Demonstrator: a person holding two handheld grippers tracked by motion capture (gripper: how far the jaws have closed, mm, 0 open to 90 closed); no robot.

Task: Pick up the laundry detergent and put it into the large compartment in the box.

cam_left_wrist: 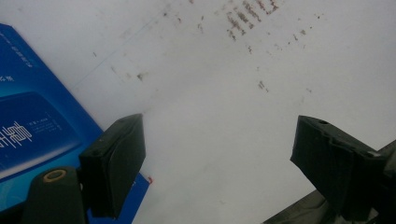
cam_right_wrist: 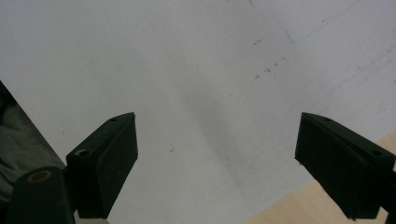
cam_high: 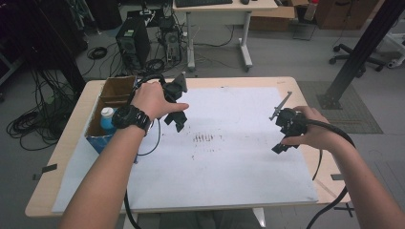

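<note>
both tongs (cam_left_wrist: 219, 154) (cam_right_wrist: 217, 158) stand wide and empty over the table (cam_high: 229, 157). the nearby bottle (cam_high: 107, 119) in the box (cam_high: 102, 102) looks light and slippery; best gripped at its body.

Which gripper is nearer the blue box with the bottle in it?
Left. The left gripper hangs just right of the blue box, jaws open over the white sheet. The right gripper is across the sheet near the table's right edge.

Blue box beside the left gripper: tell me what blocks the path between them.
Nothing visible. The left gripper, jaws open and empty, hangs over bare white sheet, with the blue box right alongside one jaw.
</note>
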